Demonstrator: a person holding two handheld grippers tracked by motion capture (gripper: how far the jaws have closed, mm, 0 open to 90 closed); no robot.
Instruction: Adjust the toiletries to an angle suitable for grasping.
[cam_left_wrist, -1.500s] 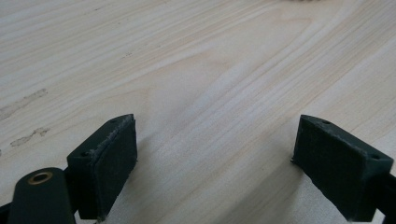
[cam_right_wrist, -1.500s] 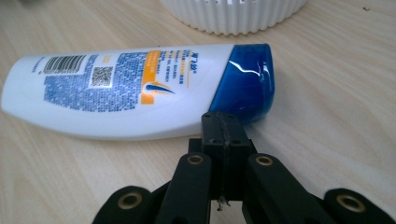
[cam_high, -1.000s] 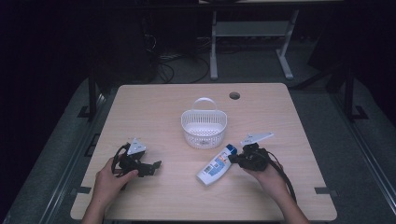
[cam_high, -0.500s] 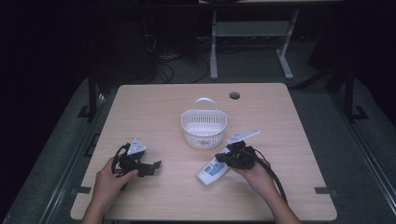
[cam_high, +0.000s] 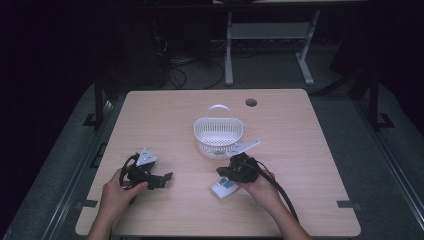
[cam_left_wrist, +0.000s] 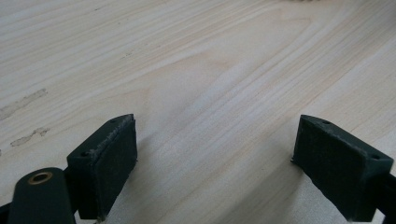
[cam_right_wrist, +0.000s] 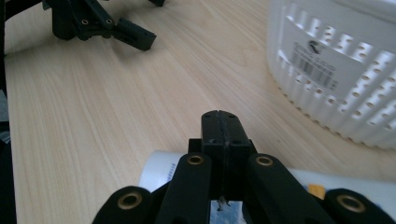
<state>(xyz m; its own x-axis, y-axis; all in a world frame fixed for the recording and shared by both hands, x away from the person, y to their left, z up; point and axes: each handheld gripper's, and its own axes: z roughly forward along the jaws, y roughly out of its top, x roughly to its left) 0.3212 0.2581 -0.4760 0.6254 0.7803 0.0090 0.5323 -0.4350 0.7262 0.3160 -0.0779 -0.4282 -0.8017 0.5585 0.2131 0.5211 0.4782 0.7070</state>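
A white tube with a blue label (cam_high: 224, 188) lies on the wooden table (cam_high: 300, 150) in front of a white perforated basket (cam_high: 218, 135). My right gripper (cam_high: 223, 171) hovers right over the tube, pointing left, its jaws pressed flat together with nothing between them. In the right gripper view the shut right gripper (cam_right_wrist: 219, 125) hides most of the tube (cam_right_wrist: 161, 171), and the basket (cam_right_wrist: 336, 70) stands close on the right. At the table's front left, my left gripper (cam_high: 164, 180) rests in a hand. The left gripper (cam_left_wrist: 215, 154) is open over bare wood.
A round cable hole (cam_high: 251, 102) sits in the table's far side. The right gripper view catches the left gripper (cam_right_wrist: 105, 23) farther off, with bare wood (cam_right_wrist: 93, 116) between the two. Metal frame legs and cables stand on the floor beyond the table.
My right gripper has slid left, from beside the tube's far end to over its middle, covering most of it. The left gripper has stayed put.
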